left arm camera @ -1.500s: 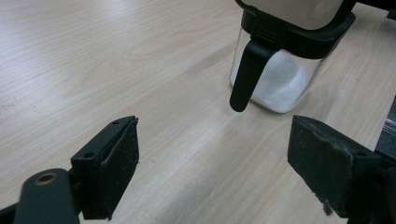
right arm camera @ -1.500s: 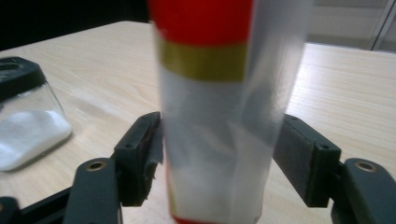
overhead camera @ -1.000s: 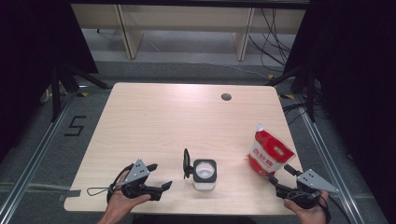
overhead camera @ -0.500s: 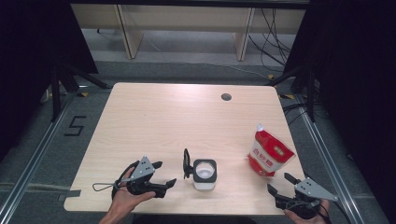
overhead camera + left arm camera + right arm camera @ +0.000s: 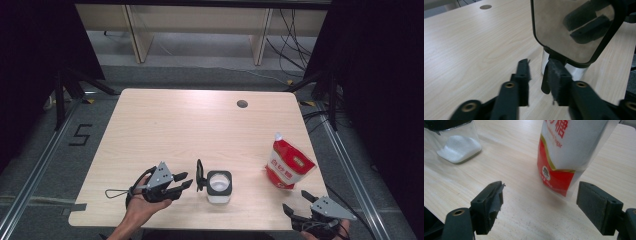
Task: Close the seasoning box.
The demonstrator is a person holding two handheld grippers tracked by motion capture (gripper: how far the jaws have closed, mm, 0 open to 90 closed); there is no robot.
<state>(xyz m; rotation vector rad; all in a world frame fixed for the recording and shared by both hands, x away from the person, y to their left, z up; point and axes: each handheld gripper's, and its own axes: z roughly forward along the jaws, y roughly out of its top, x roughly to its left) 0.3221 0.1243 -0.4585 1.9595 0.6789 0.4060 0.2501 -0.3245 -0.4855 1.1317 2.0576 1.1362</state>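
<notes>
A small clear jar [image 5: 219,186] holding white granules stands near the table's front edge, its black flip lid [image 5: 199,175] standing open on the left. My left gripper [image 5: 188,180] lies just left of that lid, narrowly open and holding nothing. In the left gripper view its fingertips [image 5: 524,72] sit right before the lid [image 5: 571,27] and the jar [image 5: 576,71]. A red and white sugar pouch [image 5: 289,165] stands upright to the right. My right gripper [image 5: 297,203] is wide open at the front right corner, and the pouch [image 5: 571,150] stands beyond its pads [image 5: 596,205], untouched.
A round cable hole [image 5: 242,104] sits in the tabletop [image 5: 190,125] at the back right. The left gripper's cable loop [image 5: 114,192] lies on the table beside the hand. The right gripper view also has the jar [image 5: 456,145] at far left. Dark stands flank the table.
My right gripper has drawn back from the pouch toward the table's front right corner. My left gripper has slid right, closer to the jar's open lid.
</notes>
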